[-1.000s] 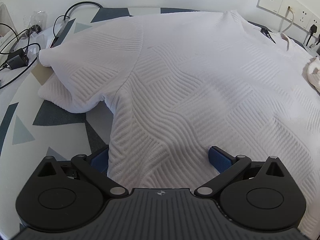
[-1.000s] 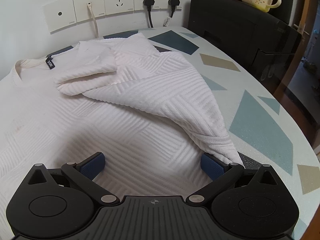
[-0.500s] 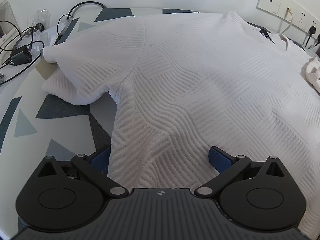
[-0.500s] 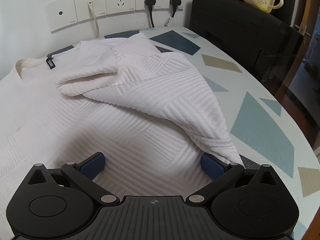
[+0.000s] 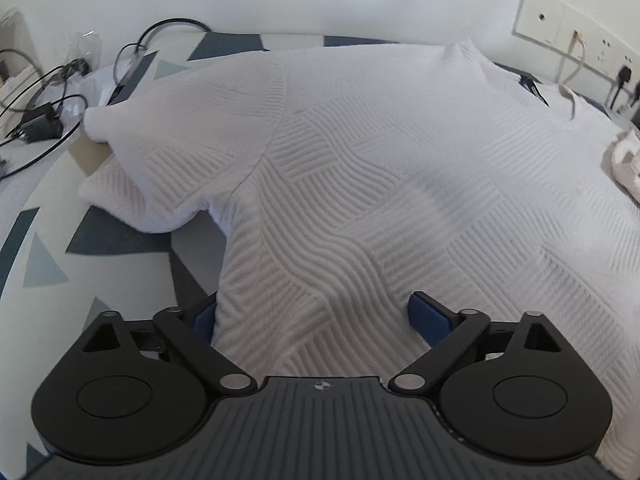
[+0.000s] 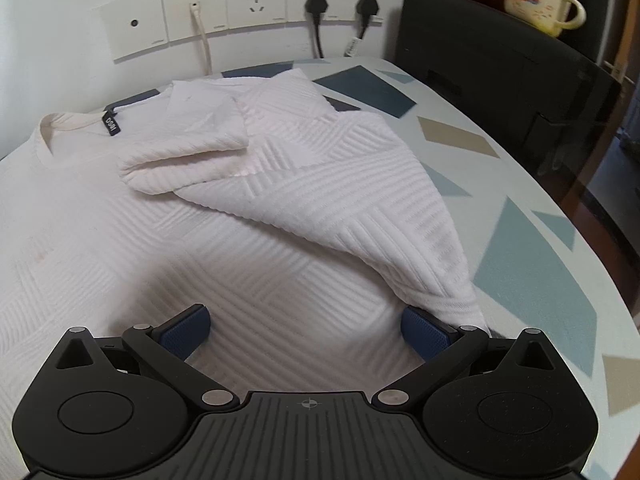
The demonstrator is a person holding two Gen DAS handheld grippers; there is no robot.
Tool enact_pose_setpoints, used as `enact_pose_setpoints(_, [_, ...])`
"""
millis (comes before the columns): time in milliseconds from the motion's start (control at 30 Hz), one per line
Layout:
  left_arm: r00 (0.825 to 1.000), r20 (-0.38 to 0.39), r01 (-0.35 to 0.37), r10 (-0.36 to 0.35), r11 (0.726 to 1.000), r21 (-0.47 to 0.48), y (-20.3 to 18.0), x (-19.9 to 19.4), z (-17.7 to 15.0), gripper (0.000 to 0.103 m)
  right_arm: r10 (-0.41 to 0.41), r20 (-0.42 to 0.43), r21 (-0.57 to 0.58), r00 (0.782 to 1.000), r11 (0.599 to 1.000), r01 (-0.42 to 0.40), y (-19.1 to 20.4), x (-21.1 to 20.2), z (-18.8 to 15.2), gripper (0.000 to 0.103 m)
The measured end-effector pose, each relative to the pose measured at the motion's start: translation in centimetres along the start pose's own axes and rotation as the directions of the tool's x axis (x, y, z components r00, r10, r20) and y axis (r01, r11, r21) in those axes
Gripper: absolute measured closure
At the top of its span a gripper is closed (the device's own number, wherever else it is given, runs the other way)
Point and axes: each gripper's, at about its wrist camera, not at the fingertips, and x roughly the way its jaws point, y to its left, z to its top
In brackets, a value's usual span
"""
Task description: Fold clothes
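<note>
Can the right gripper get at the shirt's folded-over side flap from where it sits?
Probably yes. The right gripper stands open at the white shirt hem, and the flap's lower corner already lies against its right finger, nothing between.

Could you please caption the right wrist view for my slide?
Open right gripper over a white textured shirt, one side folded in, on a patterned table.

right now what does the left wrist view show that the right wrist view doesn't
Only the left wrist view: the spread left sleeve, black cables, and the left gripper, jaws closing over the hem.
Only the right wrist view: the folded-in right sleeve, the neck label, a yellow mug, a black cabinet, and the open right gripper.
Both: the white shirt, the patterned table, the wall sockets.
</note>
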Motion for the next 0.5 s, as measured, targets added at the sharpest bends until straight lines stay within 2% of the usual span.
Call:
enact_pose_setpoints(167, [0.999, 0.002, -0.033, 0.033, 0.998, -0.045, 0.1, -0.5, -0.8, 0.010, 0.021, 0.022, -0.033, 1.000, 0.999, -0.021, 0.3, 0.6, 0.6, 0.001])
enact_pose_setpoints(500, [0.998, -0.044, -0.040, 0.037, 0.998, -0.057, 0.2, -1.2, -1.4, 0.010, 0.068, 0.044, -0.084, 0.997, 0.994, -0.064, 1.1, 2.3, 2.5, 0.001])
